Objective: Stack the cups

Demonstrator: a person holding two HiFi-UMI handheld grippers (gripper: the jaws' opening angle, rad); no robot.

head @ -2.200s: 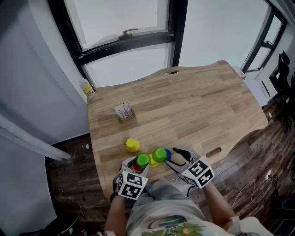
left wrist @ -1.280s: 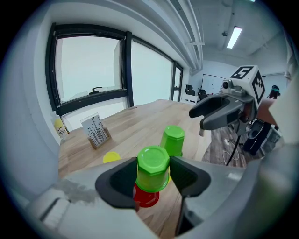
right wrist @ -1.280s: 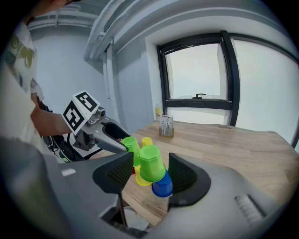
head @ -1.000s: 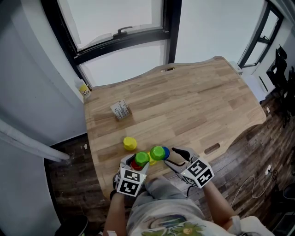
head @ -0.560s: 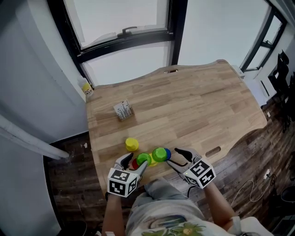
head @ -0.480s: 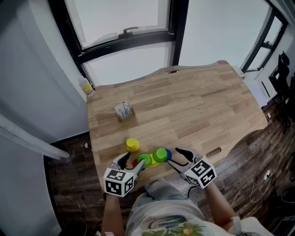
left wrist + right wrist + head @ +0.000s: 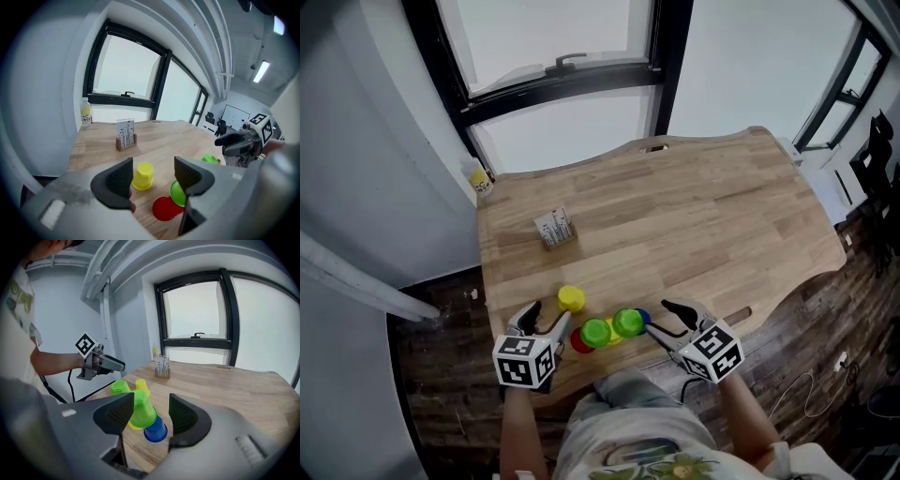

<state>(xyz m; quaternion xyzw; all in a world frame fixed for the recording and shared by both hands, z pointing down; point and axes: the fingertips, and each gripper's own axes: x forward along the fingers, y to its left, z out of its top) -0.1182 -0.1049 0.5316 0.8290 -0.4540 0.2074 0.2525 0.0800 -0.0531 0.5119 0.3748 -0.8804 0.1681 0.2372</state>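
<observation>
Left tongs (image 7: 547,319) are drawn back, just opened wide, empty; right tongs (image 7: 662,319) wide too; yellow cup (image 7: 571,298) should be straddled squarely.

Holds the left gripper (image 7: 546,317) at the lower left of the head view, tips aimed toward the upper right, left marker cube (image 7: 523,361) facing up, left forearm (image 7: 516,427) running down to the bottom edge. Has just been opening its jaws; shows them well apart, nothing pressed between the pads. Holds the right gripper (image 7: 660,319) right of lower centre, tips aimed toward the upper left, right marker cube (image 7: 711,351) tilted, right forearm (image 7: 741,422) angling toward the lower right. Spreads those jaws wide too, nothing clamped. Points both grippers forward and downward.
</observation>
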